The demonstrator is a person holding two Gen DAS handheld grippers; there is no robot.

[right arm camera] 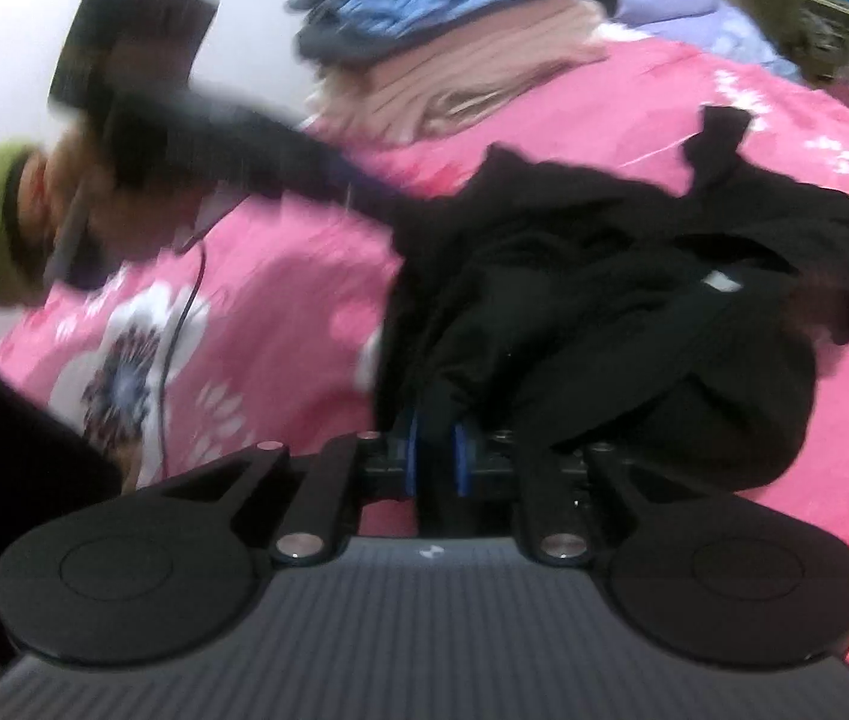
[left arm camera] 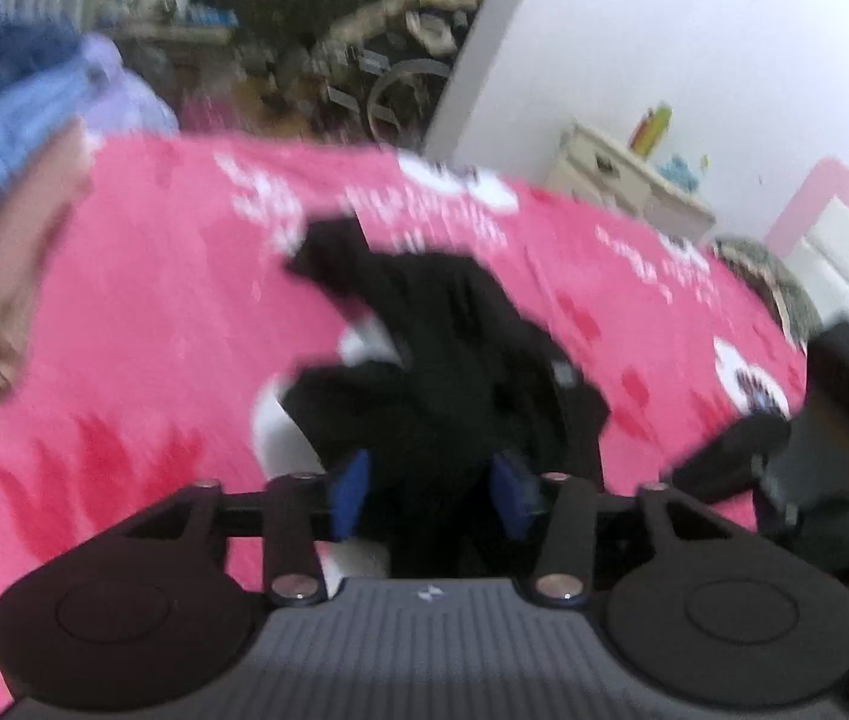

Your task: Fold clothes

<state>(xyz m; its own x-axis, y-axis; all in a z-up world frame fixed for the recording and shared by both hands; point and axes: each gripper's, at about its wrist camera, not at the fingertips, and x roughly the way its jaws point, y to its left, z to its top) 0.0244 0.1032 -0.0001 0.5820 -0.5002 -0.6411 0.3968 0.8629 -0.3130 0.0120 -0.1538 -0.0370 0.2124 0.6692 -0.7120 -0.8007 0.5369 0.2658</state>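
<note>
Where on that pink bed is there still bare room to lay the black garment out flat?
Bare pink bedspread lies between the black garment and the stack of folded clothes, and also beyond the garment's far side. It is crowded around the stack and where both grippers meet the garment.

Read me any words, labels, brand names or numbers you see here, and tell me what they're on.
No text can be read.
black garment: small pale tag, too blurred to read.
left gripper: small pale logo mark on its body, not letters.
pink bedspread: white flower pattern only.
</note>
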